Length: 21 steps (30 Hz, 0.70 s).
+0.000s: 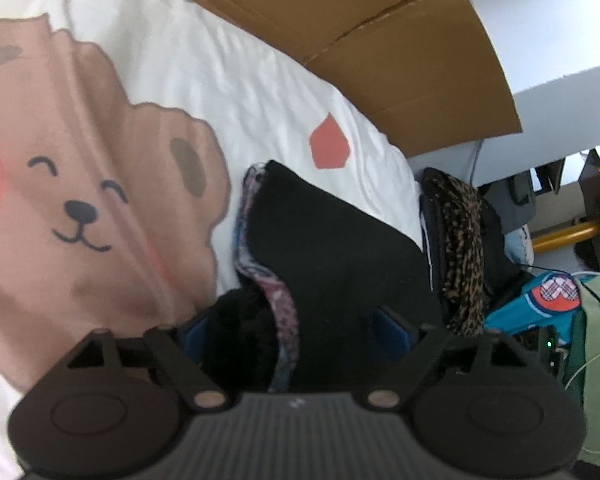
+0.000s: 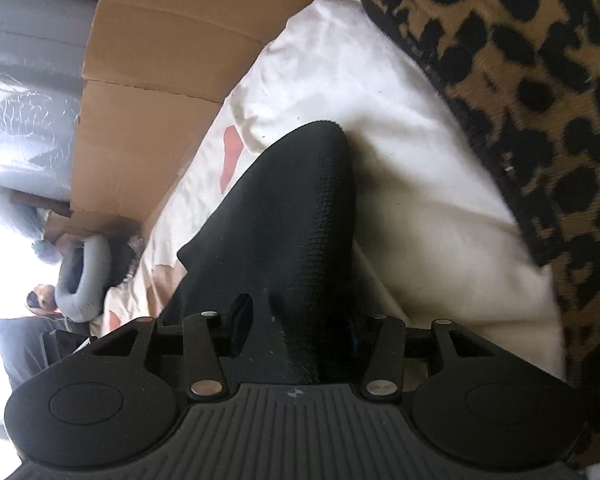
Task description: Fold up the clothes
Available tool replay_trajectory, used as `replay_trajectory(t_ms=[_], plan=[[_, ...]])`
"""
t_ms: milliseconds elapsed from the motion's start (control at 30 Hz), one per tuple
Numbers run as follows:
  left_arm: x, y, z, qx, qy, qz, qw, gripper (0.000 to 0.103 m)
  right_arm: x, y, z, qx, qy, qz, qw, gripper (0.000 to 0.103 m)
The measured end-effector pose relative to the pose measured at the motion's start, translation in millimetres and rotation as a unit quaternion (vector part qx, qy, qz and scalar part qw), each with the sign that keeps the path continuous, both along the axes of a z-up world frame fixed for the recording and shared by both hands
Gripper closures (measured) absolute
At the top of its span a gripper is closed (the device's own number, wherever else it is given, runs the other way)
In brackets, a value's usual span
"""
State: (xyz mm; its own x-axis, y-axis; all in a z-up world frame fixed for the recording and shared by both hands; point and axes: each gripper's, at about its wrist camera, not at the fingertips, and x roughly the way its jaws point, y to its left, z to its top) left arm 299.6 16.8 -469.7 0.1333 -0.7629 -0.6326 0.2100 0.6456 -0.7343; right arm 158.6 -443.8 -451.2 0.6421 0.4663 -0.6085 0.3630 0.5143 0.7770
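Left wrist view shows the left hand-held gripper (image 1: 296, 330) pointing down at a black garment (image 1: 332, 240) that lies on a bed sheet (image 1: 228, 72), white with a large brown bear face printed on it. The garment is dark and matte, folded into a thick bundle whose far corner rises to a soft point. Along its left edge a second layer shows, a patterned fabric (image 1: 280, 304) in pink, purple and white speckle, curling out from under the black cloth. The blue pads of this gripper stand wide apart on either side of the bundle, with cloth lying between them but not pinched; its jaws are open. To the right of the garment, off the sheet's edge, sits a stack of clothes (image 1: 460, 248) with a brown-and-black speckled piece on top. Brown cardboard (image 1: 400, 40) borders the far side of the bed.

Right wrist view shows the right hand-held gripper (image 2: 296, 330) over the same black garment (image 2: 284, 208), whose knit texture is fine and ribbed here and whose far end is rounded. The fingers sit partly apart with the cloth running between them; whether they press on it cannot be told. Leopard-print fabric (image 2: 520, 80) fills the right side.
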Motion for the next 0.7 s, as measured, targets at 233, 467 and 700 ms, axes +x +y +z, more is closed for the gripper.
replay_trajectory(t_ms=[233,467,700], plan=[[2.7,5.8,-6.8,0.002,0.023,0.002,0.9997,0.056,10.2,15.0,-9.0,0.013,0.005,0.008,1.000,0.077],[6.4,3.2,-6.0,0.006,0.026,-0.021,0.9994,0.056,6.7,17.8,-3.6,0.009,0.013,0.030,0.999,0.075],[2.8,-0.2,-10.5,-0.007,0.043,-0.027,0.9987,0.046,-2.8,17.3,-9.6,0.019,0.027,0.013,0.999,0.074]])
